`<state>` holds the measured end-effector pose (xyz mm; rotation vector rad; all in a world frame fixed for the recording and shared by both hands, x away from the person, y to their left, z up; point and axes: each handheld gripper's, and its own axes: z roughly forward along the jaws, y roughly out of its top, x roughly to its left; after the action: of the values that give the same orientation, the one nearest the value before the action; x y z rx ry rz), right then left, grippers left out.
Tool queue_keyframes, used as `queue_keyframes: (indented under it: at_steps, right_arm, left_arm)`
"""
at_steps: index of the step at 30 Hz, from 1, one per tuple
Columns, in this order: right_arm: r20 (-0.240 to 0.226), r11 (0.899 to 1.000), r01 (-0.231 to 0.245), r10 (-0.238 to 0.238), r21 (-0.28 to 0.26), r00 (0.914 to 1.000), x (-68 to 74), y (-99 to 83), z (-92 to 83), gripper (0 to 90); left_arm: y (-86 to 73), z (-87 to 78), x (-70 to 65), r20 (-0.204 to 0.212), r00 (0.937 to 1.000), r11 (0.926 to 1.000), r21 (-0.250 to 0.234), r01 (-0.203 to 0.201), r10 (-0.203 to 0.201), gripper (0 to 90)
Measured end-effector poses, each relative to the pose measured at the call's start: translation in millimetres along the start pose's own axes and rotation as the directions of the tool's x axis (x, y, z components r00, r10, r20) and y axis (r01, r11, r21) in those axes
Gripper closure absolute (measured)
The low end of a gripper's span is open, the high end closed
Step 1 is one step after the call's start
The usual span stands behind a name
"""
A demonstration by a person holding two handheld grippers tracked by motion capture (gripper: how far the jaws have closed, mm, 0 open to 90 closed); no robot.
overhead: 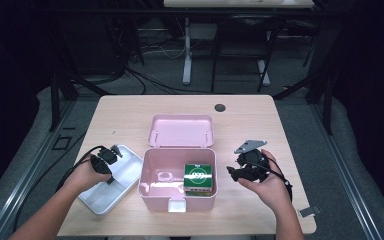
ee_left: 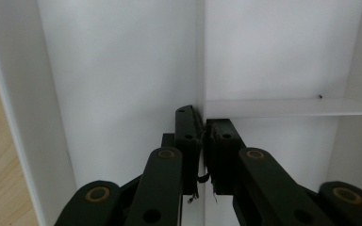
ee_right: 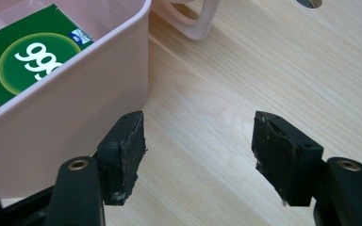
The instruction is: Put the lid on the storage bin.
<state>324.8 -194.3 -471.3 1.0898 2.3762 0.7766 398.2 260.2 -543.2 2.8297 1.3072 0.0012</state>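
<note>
The left gripper [ee_left: 202, 141] points down into the white divided tray [overhead: 107, 192] near the desk's front-left corner, jaws clenched on the tray's thin partition [ee_left: 201, 56], whose lower part hides between them. The right gripper [ee_right: 198, 150] hovers released over bare desk [ee_right: 264, 70] beside the pink box [overhead: 177, 192]. A green carton [overhead: 199, 175], partly cut off, sits in the box's right end.

Both grippers black: left [overhead: 111, 156], right [overhead: 240, 172]. Brass pivot rivets, worn pads [ee_right: 125, 150], black cables, bare forearms.
</note>
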Motion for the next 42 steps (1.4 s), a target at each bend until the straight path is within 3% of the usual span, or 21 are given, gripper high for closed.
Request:
queue_keyframes:
  at_steps: [20,29,42]
  right_arm:
    - [-0.001,1.000,-0.003,0.003,-0.001,1.0000,-0.1,-0.6,1.1,35.1]
    - [0.000,1.000,-0.005,0.005,0.010,1.0000,-1.3,-0.8,-0.1,35.1]
    - [0.000,1.000,-0.006,0.006,0.003,1.0000,-0.2,-1.2,2.0,35.1]
  left_arm:
    - [-2.8,-4.7,3.6,0.006,0.9996,0.9996,-0.004,0.029,-0.029,88.4]
    - [-11.6,-23.0,9.8,0.011,0.9984,0.9978,-0.035,0.056,-0.056,88.5]
    - [-20.0,-54.8,15.7,-0.002,0.9981,0.9962,-0.061,0.062,-0.062,88.6]
